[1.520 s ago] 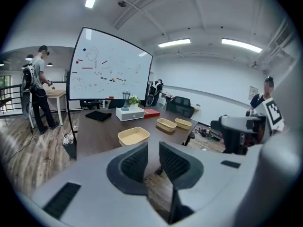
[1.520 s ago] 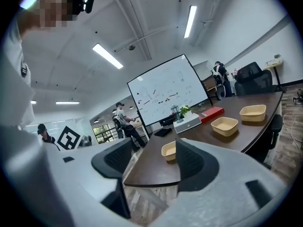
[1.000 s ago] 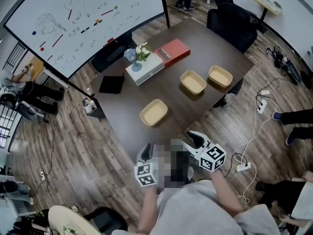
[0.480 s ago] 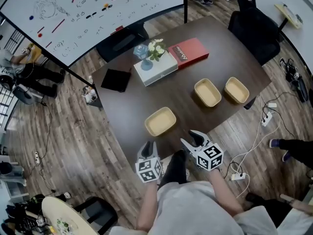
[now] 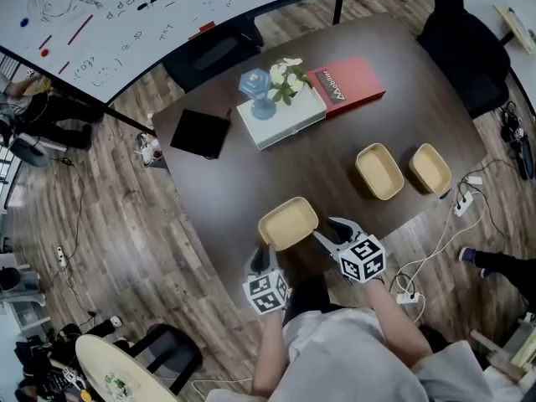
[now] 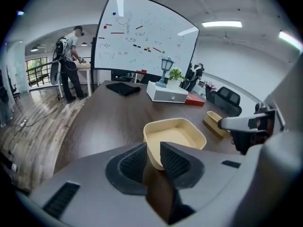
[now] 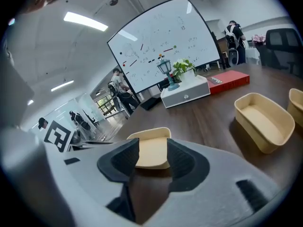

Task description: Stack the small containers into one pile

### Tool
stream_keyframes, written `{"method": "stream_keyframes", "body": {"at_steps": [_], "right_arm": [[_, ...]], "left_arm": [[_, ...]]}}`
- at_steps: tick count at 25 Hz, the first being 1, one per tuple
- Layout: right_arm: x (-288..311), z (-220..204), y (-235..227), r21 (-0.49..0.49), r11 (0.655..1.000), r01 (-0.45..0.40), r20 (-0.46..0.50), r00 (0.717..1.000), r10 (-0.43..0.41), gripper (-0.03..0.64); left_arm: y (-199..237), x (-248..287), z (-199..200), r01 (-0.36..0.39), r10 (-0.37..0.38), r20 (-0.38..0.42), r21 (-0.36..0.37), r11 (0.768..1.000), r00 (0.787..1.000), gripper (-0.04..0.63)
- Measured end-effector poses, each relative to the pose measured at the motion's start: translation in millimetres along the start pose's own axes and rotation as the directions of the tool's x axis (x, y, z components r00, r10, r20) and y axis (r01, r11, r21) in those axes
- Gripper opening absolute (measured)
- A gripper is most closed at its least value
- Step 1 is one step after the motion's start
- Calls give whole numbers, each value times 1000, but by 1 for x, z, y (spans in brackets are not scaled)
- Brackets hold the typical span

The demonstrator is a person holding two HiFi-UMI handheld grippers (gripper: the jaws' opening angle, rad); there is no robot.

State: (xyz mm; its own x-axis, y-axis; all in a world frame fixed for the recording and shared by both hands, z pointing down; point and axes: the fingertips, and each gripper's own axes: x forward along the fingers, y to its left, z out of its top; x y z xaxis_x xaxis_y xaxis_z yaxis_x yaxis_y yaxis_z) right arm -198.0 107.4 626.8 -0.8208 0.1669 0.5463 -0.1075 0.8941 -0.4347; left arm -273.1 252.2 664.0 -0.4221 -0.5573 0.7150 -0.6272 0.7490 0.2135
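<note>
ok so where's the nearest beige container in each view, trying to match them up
Head view: the nearest beige container sits low centre, at the near edge of the table.
Left gripper view: the container is at centre, just below the middle.
Right gripper view: the container is low, left of centre, partly hidden.
Shared landmark: the white box stands beyond it in all three views.
</note>
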Motion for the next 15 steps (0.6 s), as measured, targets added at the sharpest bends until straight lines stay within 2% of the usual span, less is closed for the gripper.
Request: {"method": "stream_keyframes", "body": {"at_steps": [5, 10, 15], "right_arm": [[35, -6, -17, 1, 1000, 17, -86, 996, -17, 183], [58, -12, -27, -3, 999, 34, -108, 994, -34, 187], [67, -13, -35, -1, 999, 41, -126, 991, -41, 183]], "left_arm": [[15, 18, -3, -27, 27, -7, -73, 997, 1000, 83], [13, 23, 0, -13, 17, 26, -144, 989, 1000, 83], [7, 30, -5, -17, 18, 3, -151, 988, 1000, 83]]}}
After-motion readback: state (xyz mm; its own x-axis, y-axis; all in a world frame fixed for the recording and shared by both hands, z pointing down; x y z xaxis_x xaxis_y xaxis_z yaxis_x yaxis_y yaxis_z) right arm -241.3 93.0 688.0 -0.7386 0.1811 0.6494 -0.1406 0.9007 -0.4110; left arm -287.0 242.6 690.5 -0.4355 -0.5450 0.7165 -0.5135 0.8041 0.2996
